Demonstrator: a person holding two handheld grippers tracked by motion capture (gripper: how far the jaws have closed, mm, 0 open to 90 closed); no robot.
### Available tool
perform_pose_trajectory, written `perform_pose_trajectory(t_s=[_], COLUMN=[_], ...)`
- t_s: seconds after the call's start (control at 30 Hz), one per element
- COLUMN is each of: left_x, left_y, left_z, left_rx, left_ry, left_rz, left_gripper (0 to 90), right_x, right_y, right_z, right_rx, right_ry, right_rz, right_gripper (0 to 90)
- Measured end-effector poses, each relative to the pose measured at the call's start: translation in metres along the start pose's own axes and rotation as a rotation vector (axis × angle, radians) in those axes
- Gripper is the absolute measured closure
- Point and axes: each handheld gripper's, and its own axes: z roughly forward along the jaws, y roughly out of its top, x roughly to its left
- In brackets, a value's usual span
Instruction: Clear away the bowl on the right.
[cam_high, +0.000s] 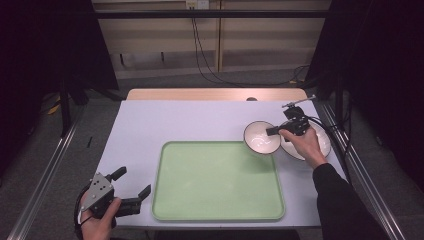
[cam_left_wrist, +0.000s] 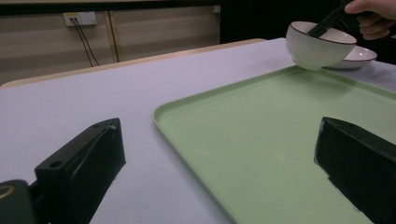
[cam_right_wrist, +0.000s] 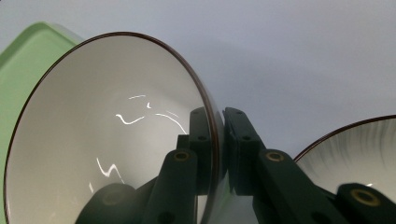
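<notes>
A: The right hand-held gripper (cam_high: 274, 131) is clamped on the rim of the white bowl (cam_high: 260, 138), one jaw inside the wall and one outside, as the right gripper view shows plainly. Does that hold look secure?

B: Not very. It is a pinch on a thin, glazed edge, with the whole bowl (cam_left_wrist: 318, 46) hanging off to one side of the jaws. In the left gripper view the bowl looks lifted and slightly tilted over the far corner of the green tray (cam_left_wrist: 280, 140). The likely failure is the bowl pivoting or sliding out between the jaws if the wrist turns quickly.

A: And the plate (cam_high: 320, 145) just behind the right hand-held gripper?

B: That is the second risk. It lies on the surface right beside the bowl, partly under the person's hand (cam_high: 302, 142). A swing back towards it could knock ceramic against ceramic.

A: What about the tray rim?

B: The bowl's foot appears close above that raised edge. Coming down too early, it could catch the lip and land tipped, half on the tray and half on the surface (cam_high: 190, 122).

A: The left hand-held gripper (cam_high: 131, 189)?

B: Its jaws stand wide apart with nothing between them, near the tray's closest corner, well apart from the bowl. It cannot steady anything from there.
</notes>
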Motion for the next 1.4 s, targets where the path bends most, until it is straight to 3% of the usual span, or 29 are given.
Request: perform_pose_trajectory(t_s=[0.8,0.93,1.4], left_x=[0.000,0.000,-0.001], left_y=[0.000,0.000,0.000], left_z=[0.000,0.000,0.000], left_rx=[-0.003,-0.004,-0.001], left_ry=[-0.002,-0.004,-0.002], left_rz=[-0.012,-0.013,-0.005], left_gripper=[1.6,1.6,1.7], right_x=[0.001,0.000,-0.002], right_y=[-0.002,-0.002,-0.005], right_z=[0.023,0.023,0.027], right_rx=[0.106,0.100,0.118], right_ry=[-0.016,-0.004,-0.032], right_rz=[0.003,-0.003,0.005], right_gripper=[82.3,82.4,83.1])
